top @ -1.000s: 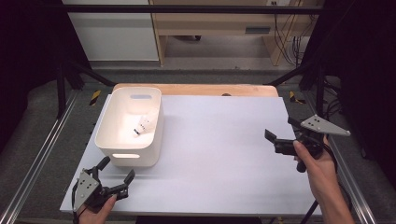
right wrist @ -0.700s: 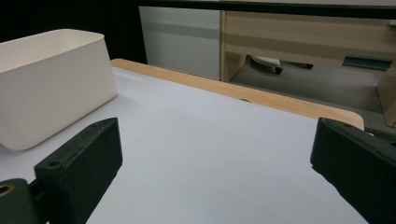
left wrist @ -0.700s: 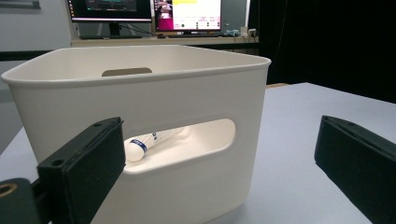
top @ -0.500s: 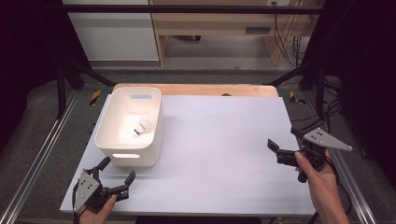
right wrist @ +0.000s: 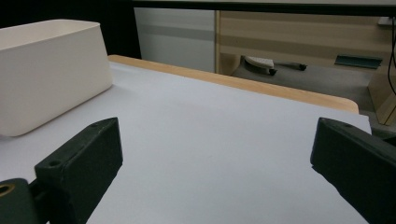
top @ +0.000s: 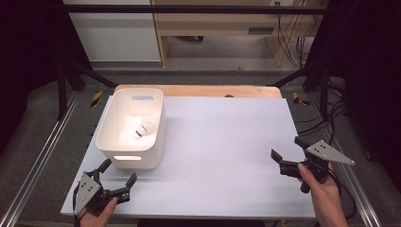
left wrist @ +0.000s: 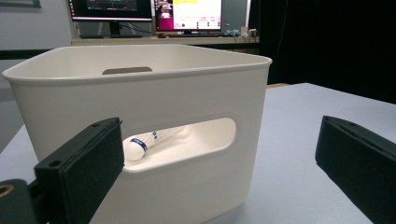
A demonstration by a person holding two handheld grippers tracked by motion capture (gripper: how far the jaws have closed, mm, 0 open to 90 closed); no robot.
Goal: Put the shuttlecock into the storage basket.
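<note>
A white plastic bin [top: 115, 144] stands at the left of the white table, and a white shuttlecock [top: 146, 126] lies inside it. Through the bin's handle slot the shuttlecock [left wrist: 148, 141] is visible in the left gripper view, behind the bin's wall [left wrist: 154, 93]. My left gripper [top: 118, 178] rests open at the table's near left corner, just in front of the bin, with nothing between its jaws. My right gripper [top: 288, 151] is held open near the table's right edge, low over bare surface, also holding nothing. In the right gripper view the bin [right wrist: 46, 70] is far off at the left.
The white table top [top: 222, 142] lies on a wooden board [top: 198, 91] that shows along its far edge. Metal rails [top: 38, 161] run along both sides of the table. Cables [top: 331, 109] lie on the floor to the right.
My right gripper has drawn back toward the near right edge of the table and lowered. My left gripper has stayed in place.
</note>
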